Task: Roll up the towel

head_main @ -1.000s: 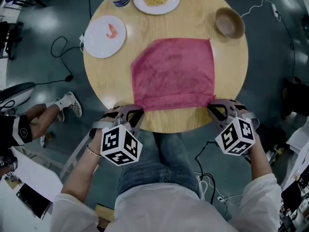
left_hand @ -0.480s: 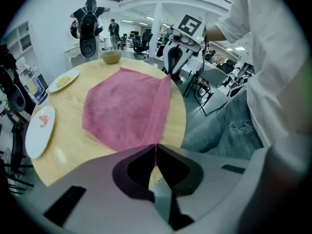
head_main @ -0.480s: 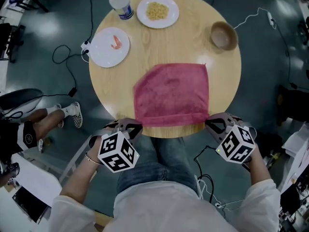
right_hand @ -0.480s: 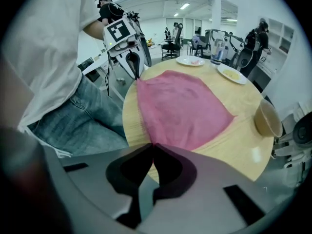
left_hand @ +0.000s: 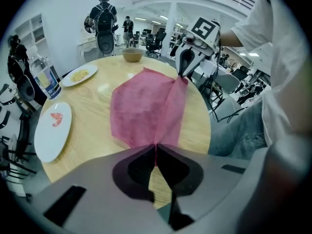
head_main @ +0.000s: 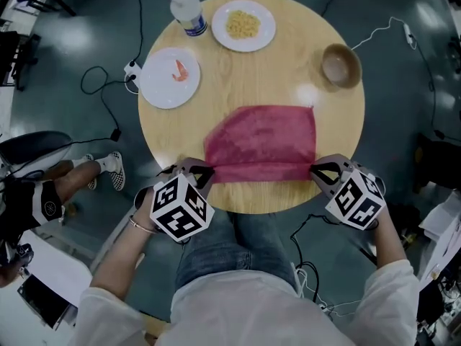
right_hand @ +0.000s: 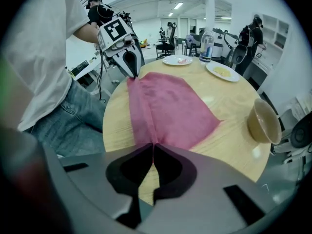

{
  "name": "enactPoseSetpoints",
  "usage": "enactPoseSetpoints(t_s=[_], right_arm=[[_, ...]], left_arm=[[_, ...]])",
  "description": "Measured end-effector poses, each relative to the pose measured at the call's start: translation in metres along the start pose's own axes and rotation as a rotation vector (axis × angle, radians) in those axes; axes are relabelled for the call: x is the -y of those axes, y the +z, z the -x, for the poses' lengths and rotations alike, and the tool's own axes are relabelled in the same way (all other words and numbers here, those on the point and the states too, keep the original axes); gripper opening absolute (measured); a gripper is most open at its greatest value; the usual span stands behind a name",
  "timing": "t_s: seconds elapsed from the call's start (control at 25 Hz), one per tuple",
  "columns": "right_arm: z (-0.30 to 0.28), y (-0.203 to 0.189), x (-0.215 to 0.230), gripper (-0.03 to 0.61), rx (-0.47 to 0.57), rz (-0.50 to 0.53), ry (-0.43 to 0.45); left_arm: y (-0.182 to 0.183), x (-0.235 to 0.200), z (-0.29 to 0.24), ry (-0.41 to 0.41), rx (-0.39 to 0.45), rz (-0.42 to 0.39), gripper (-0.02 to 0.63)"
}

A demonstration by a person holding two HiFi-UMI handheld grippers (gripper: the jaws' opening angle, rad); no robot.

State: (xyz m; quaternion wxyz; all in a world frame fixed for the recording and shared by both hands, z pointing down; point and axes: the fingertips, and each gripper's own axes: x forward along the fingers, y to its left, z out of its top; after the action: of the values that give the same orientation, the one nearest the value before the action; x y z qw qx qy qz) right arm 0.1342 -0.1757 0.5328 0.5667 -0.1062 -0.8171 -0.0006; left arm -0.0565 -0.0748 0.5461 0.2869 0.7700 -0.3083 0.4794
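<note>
A pink towel [head_main: 263, 141] lies on the round wooden table [head_main: 252, 71], its near edge folded over and lifted. My left gripper [head_main: 207, 175] is shut on the towel's near left corner [left_hand: 155, 141]. My right gripper [head_main: 315, 171] is shut on the near right corner [right_hand: 153, 141]. Between the two grippers the folded edge [head_main: 259, 171] stretches in a straight line. In the left gripper view the right gripper [left_hand: 184, 72] pinches the far end of the fold. In the right gripper view the left gripper [right_hand: 130, 72] does the same.
A brown bowl [head_main: 341, 65] sits at the table's right. A white plate with a shrimp [head_main: 169, 77], a plate of yellow food [head_main: 243, 25] and a water bottle [head_main: 187, 10] stand at the far left. Cables [head_main: 101, 92] run on the floor; a person's foot [head_main: 108, 168] is at left.
Both grippers have carried the towel's near edge up and away from me, over the towel. The flat part that shows is now shorter.
</note>
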Motion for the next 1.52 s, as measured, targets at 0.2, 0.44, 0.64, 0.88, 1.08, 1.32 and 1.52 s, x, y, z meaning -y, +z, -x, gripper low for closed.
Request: enactPoseSetpoints(t_s=[0.2,0.44,0.64,0.88,1.08,1.32,1.52], right_arm=[[-0.007,0.001,0.007,0.012,-0.004,-0.017,0.028],[-0.012,0.0,0.014,0.012,-0.007,-0.024,0.006],[-0.012,0.001,0.021,0.047,0.008,-0.023,-0.05],[0.009,0.003,0.024,0.077,0.047,-0.026,-0.105],[0.016,0.009,-0.01,0.075,0.034,0.052,-0.059],[-0.013,-0.006,-0.029,0.074,-0.039,0.147,-0.039],[-0.027,-0.017,-0.022,0.064,-0.078,0.203,-0.091]], left_arm=[[-0.001,-0.006,-0.007,0.004,-0.005,0.02,0.017],[-0.001,-0.01,-0.01,0.028,0.002,0.031,0.018],[-0.002,-0.013,-0.007,0.043,0.02,0.035,0.04],[-0.003,-0.018,0.015,0.105,0.043,0.014,0.081],[0.007,0.016,0.023,0.051,0.079,-0.103,0.08],[0.001,0.035,-0.003,0.037,0.037,-0.231,0.078],[-0.009,0.03,-0.018,0.074,0.005,-0.265,0.075]])
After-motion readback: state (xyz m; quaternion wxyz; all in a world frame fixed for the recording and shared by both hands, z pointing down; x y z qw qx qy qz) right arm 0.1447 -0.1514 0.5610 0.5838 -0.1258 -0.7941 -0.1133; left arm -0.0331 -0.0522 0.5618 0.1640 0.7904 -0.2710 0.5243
